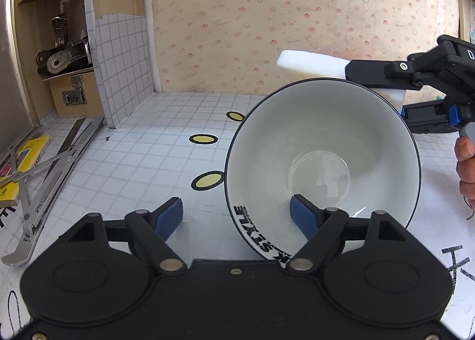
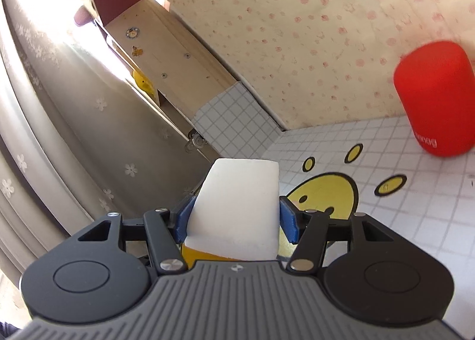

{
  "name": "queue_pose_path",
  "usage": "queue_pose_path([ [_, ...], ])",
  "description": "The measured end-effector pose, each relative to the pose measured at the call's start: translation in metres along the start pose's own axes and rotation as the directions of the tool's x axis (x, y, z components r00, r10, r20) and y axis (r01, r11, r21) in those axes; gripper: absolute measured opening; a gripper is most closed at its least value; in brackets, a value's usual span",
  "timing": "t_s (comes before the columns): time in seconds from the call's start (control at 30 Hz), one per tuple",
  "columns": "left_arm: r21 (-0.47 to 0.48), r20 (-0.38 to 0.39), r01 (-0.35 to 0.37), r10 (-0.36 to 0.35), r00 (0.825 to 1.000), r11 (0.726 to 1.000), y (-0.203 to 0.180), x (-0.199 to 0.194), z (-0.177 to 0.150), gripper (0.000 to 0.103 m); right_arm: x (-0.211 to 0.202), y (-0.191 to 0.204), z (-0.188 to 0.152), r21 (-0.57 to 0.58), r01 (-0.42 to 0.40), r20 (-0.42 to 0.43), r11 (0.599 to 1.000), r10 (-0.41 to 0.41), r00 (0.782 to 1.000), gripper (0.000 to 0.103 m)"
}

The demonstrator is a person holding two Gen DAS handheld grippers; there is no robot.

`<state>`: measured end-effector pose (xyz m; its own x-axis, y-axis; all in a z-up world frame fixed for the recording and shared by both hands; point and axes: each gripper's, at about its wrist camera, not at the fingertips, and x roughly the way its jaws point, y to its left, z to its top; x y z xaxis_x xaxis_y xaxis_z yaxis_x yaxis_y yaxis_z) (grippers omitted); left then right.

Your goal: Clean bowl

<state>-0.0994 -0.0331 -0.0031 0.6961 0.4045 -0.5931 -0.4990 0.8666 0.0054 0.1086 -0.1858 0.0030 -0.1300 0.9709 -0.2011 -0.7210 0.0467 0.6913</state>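
White bowl (image 1: 323,159), dark-rimmed, tilted, black lettering outside.

I count one white bowl (image 1: 323,167) straddled by my left gripper (image 1: 237,215), one white sponge (image 2: 237,206) in my right gripper (image 2: 236,218), one red cylinder (image 2: 435,99) ahead-right, three small yellow dots (image 1: 203,138) ahead-left.

Two wrist views, close, shared tabletop (image 1: 142,161)
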Motion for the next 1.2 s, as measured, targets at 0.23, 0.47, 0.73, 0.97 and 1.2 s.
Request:
queue_pose_path([
  [0.23,0.005,-0.005,0.016,-0.016,1.000,1.000,0.002,0.001,0.002,0.081,-0.012,-0.007,-0.015,0.070,-0.044,0.035,0.997,0.042,0.999,0.061],
  [0.47,0.038,0.006,0.006,-0.006,1.000,0.999,-0.003,0.000,0.003,0.081,-0.018,0.000,-0.022,0.038,-0.029,0.058,0.999,0.027,0.998,0.062],
  [0.73,0.028,0.008,0.012,-0.012,1.000,1.000,-0.002,0.001,0.003,0.081,-0.018,-0.007,-0.022,0.054,-0.027,0.093,0.998,0.022,0.995,0.062],
  [0.97,0.036,0.008,0.006,-0.007,1.000,0.999,-0.003,0.001,0.003,0.081,-0.017,-0.019,-0.022,0.066,0.131,0.086,0.989,-0.137,0.987,0.062],
  [1.2,0.046,0.007,0.010,-0.010,1.000,0.999,-0.002,0.001,0.003,0.081,-0.008,0.003,-0.020,-0.107,0.262,0.089,0.959,-0.253,0.963,0.062],
])
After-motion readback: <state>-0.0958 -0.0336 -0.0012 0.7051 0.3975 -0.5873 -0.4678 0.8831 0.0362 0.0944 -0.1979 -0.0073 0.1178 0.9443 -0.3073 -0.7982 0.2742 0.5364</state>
